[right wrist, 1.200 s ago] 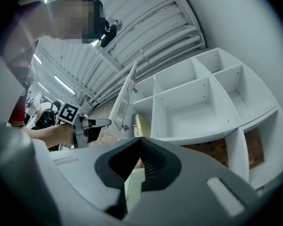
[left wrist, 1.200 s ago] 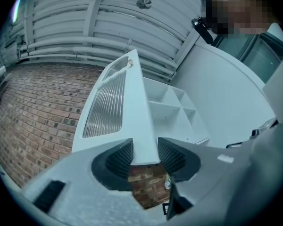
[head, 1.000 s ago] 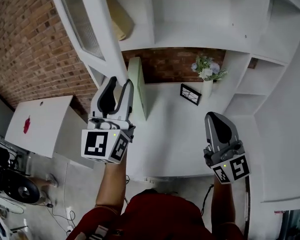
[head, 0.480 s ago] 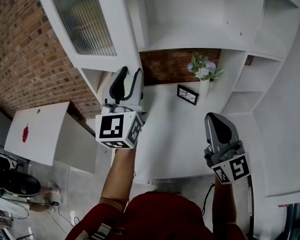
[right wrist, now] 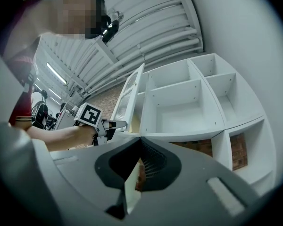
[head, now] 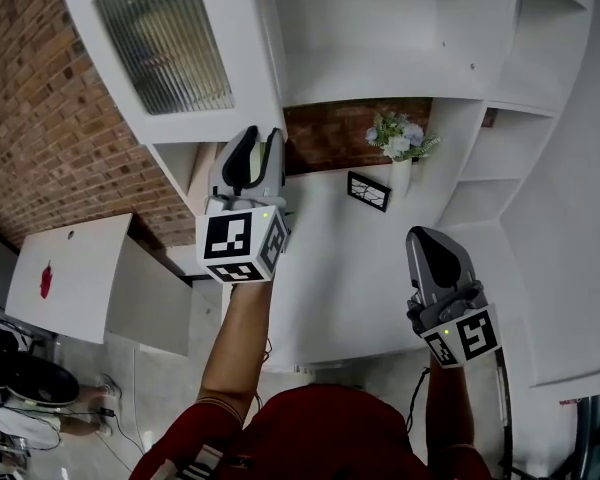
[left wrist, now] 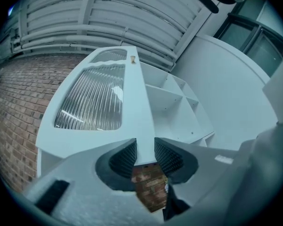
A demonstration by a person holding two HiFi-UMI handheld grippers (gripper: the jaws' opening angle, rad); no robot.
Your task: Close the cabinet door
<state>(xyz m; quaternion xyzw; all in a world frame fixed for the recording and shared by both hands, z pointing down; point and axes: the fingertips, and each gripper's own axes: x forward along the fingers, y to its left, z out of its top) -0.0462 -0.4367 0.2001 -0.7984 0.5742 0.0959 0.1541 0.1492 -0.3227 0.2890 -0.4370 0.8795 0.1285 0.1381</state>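
Cabinet door: stands swung out to the left of the white cabinet, above the counter, not yet shut.

Cabinet: white painted board, square open compartments, flat matte faces. Brick wall shows behind it and through the gap under it.

Door: flat white frame around a ribbed glass pane with an arched top. Judged stiff and light on its hinges, so it should swing with a steady push or pull and no lifting. The paint looks smooth, so a slip is possible. The glass is the fragile part, so take hold on the solid frame only, low at the corner, clear of the pane.

Left tool: jaws have just been closing, with the lower corner of the door frame between the ribbed black pads, which appear to bear on both faces. Grip judged taken, or nearly so.

Right tool: jaws together, nothing held, low over the counter and well apart from the door.

Small items on the counter: a vase of flowers and a black picture frame, both outside the door's swing as far as I can judge.
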